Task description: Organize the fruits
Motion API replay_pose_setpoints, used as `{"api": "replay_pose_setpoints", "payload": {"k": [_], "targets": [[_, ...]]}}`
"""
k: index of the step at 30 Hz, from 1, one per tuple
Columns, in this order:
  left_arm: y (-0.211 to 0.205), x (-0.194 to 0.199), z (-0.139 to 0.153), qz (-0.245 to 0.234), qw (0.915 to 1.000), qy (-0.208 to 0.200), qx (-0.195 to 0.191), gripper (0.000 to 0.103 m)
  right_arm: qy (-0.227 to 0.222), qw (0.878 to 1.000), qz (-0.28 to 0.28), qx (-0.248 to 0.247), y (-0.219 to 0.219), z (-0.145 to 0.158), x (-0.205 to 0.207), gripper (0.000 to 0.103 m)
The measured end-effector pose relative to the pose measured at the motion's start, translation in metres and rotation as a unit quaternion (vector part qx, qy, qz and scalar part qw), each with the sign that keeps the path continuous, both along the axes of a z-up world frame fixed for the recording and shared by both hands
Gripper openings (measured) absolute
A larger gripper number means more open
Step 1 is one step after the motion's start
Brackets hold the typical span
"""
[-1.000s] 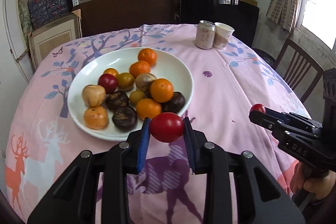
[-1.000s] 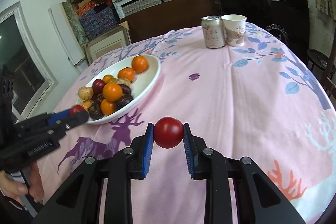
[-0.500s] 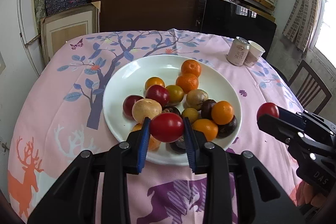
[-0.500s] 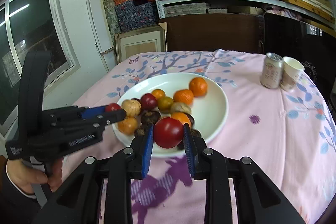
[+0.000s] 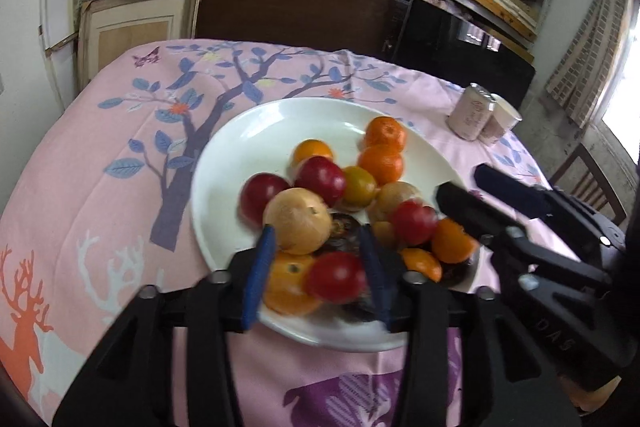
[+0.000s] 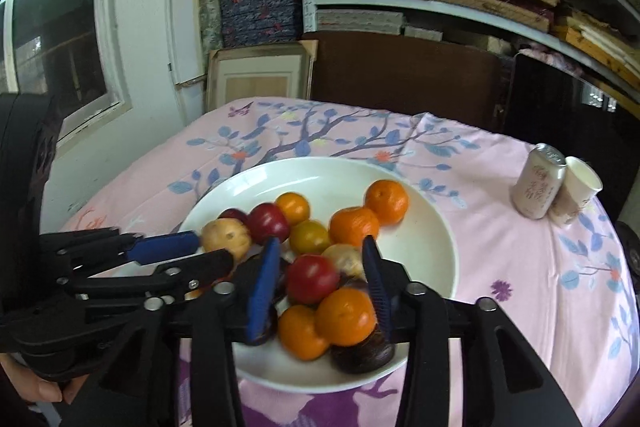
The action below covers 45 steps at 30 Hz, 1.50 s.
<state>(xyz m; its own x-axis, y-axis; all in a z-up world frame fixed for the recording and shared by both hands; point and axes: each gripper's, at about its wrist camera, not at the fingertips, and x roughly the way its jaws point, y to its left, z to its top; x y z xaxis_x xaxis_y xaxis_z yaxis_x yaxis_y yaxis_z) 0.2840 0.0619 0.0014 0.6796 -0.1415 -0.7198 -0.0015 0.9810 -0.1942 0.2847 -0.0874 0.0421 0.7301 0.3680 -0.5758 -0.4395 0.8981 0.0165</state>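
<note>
Both claws hang spread wide over the white plate (image 5: 224,163) on the surface. Left claw (image 5: 316,267) brackets one red tomato (image 5: 336,277) at 6 o'clock; right claw (image 6: 320,279) brackets another tomato (image 6: 312,277) on the fruit pile.

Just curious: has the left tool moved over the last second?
Yes. The left tool went forward from the tablecloth over the white plate, and its fingers now stand open around the red fruit.
</note>
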Motion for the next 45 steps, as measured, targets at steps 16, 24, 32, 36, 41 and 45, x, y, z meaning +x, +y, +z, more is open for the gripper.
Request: {"api": "replay_pose_setpoints", "payload": {"k": [16, 24, 32, 36, 41, 45], "targets": [[-0.029, -0.048, 0.021, -0.016, 0.9981, -0.035, 0.048, 0.093, 0.047, 0.997, -0.045, 0.033, -0.053, -0.004, -0.044, 0.071], [-0.041, -0.093, 0.014, -0.01, 0.9977, -0.023, 0.063, 0.099, 0.062, 0.994, -0.078, 0.048, -0.082, -0.013, -0.085, 0.086], [-0.047, -0.132, 0.013, -0.011, 0.9973, -0.021, 0.069, 0.099, 0.08, 0.99, -0.099, 0.061, -0.098, -0.027, -0.119, 0.096], [-0.045, -0.149, 0.015, -0.007, 0.9971, -0.022, 0.072, 0.099, 0.093, 0.989, -0.097, 0.067, -0.102, -0.031, -0.133, 0.097], [-0.044, -0.162, 0.011, -0.008, 0.997, -0.013, 0.076, 0.099, 0.097, 0.988, -0.094, 0.071, -0.103, -0.036, -0.146, 0.097], [-0.045, -0.169, 0.007, -0.009, 0.9958, -0.017, 0.09, 0.099, 0.103, 0.987, -0.091, 0.079, -0.105, -0.041, -0.153, 0.097]]}}
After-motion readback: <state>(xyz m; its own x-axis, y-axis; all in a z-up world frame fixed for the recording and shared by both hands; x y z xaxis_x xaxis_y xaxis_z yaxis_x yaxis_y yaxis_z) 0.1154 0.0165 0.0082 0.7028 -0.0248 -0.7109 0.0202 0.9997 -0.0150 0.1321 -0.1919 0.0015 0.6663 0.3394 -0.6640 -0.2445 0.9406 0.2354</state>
